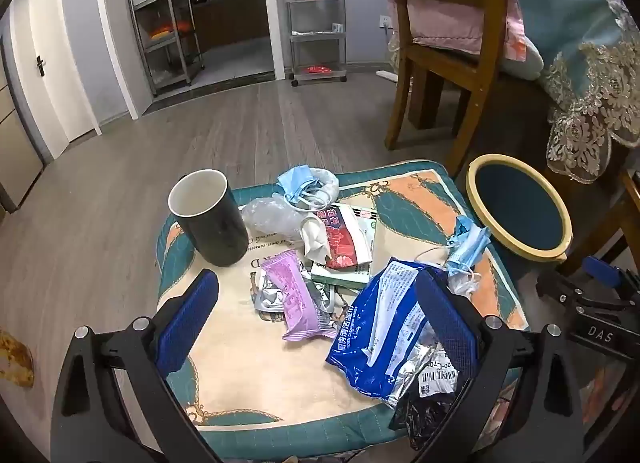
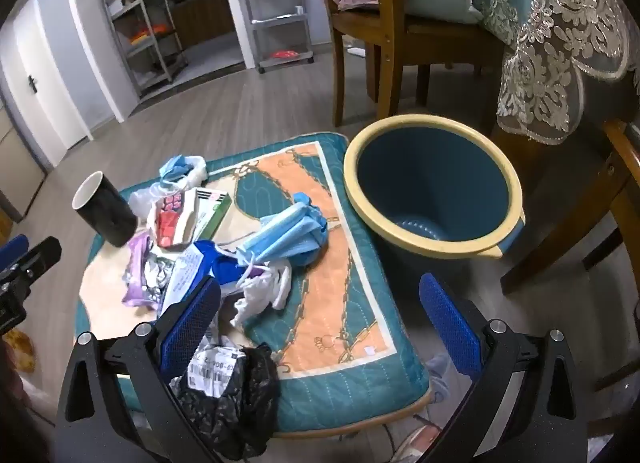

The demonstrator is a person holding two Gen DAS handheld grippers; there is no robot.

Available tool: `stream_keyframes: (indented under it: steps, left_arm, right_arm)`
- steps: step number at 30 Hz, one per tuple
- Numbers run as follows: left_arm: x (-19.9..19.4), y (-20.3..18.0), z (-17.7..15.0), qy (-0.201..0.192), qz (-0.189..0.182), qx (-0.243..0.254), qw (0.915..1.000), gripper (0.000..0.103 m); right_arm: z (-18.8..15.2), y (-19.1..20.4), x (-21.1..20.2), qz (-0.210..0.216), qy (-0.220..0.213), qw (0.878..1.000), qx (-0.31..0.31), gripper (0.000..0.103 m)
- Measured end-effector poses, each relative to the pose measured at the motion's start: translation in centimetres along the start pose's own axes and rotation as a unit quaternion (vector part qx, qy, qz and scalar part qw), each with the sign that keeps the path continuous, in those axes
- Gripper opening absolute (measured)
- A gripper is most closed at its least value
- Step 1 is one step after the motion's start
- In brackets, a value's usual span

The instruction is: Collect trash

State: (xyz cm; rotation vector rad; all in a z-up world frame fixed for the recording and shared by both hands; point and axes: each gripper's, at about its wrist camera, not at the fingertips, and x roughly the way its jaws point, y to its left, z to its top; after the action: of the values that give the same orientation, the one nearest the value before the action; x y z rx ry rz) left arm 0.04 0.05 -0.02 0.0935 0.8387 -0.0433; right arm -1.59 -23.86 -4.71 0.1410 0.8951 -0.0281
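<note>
Trash lies on a teal and orange cushion. In the left wrist view I see a purple wrapper, a blue wipes pack, a red and white packet, crumpled blue masks and a black bag with a label. My left gripper stands open above the wrappers, touching none. In the right wrist view my right gripper is open over the cushion, with the black bag by its left finger and a blue mask ahead. A blue bin with a yellow rim stands beside the cushion, empty.
A dark mug stands upright on the cushion's left side. Wooden chairs and a lace-edged tablecloth are behind the bin. Metal shelves stand far back on the wood floor.
</note>
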Motion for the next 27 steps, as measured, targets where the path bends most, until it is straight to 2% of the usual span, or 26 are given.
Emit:
stream_keyframes:
  steps: [2,27]
  left_arm:
    - [-0.15,0.06,-0.06,-0.013,-0.004,-0.001,0.9999,0.097]
    - [-0.17,0.58,-0.22,-0.009,0.000,-0.004,0.9999,0.097]
  right_arm:
    - [0.00,-0.11,0.08,0.009,0.001,1.000,0.011,0.099]
    - [0.07,-0.11,-0.55,0.005,-0.008,1.000,-0.008,0.099]
